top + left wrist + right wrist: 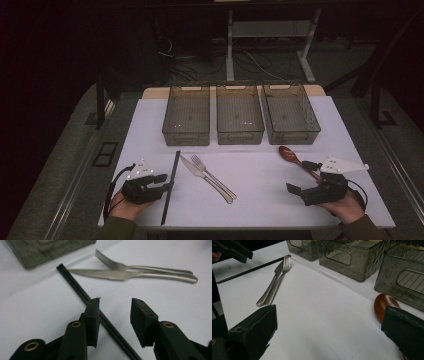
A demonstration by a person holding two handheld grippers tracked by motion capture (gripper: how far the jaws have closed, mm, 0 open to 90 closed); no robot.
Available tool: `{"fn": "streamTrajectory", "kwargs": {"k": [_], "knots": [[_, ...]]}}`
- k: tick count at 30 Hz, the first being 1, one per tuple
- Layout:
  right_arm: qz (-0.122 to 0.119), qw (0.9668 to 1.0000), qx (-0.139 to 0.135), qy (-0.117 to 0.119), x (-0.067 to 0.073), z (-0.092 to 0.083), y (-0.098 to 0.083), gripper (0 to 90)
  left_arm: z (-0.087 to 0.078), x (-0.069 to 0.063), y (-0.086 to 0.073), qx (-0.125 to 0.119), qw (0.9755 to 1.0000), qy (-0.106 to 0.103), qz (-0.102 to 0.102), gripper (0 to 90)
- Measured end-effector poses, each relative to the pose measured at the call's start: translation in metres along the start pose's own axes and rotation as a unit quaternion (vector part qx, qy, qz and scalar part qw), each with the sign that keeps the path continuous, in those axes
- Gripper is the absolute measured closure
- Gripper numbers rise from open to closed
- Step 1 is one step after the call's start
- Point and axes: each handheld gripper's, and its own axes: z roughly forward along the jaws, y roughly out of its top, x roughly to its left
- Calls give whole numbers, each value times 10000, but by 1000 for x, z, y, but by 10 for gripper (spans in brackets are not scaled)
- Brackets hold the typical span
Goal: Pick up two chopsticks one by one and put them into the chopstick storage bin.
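Your left gripper (115,301) straddles the long black ribbed stick (75,285), jaws not yet clamped; your right gripper (329,322) gapes beside the brown wooden spoon (384,303).

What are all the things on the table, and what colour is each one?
bins: three, see-through smoky grey, side by side at the far end of the table, nothing visible inside.
black stick: one, long and thin, at the near left, passing between the left gripper's jaws.
knife: one, silver, middle of the table, beside the fork.
fork: one, silver, right beside the knife.
spoon: one, reddish-brown wood, near right, in front of the right bin.
table: one, white top.
left gripper: one, black, jaws apart around the stick.
right gripper: one, black, jaws wide open at the spoon's handle.
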Motion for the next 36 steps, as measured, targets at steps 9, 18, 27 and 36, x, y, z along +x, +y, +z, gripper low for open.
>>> {"fn": "streamTrajectory", "kwargs": {"k": [9, 18, 27, 36], "knots": [[-15, 10000, 42, -10, 0, 1, 0, 7, 4, 2, -4, 271, 9996, -33, -74, 738], [-21, 10000, 53, -12, 0, 1, 0, 7, 11, 1, -6, 530, 9985, -14, -98, 770], [-32, 10000, 50, -14, 0, 1, 0, 7, 12, 1, -6, 600, 9981, 22, -110, 788], [-35, 10000, 48, -14, 0, 1, 0, 7, 12, 1, -6, 715, 9972, 205, -4, 787]]}}
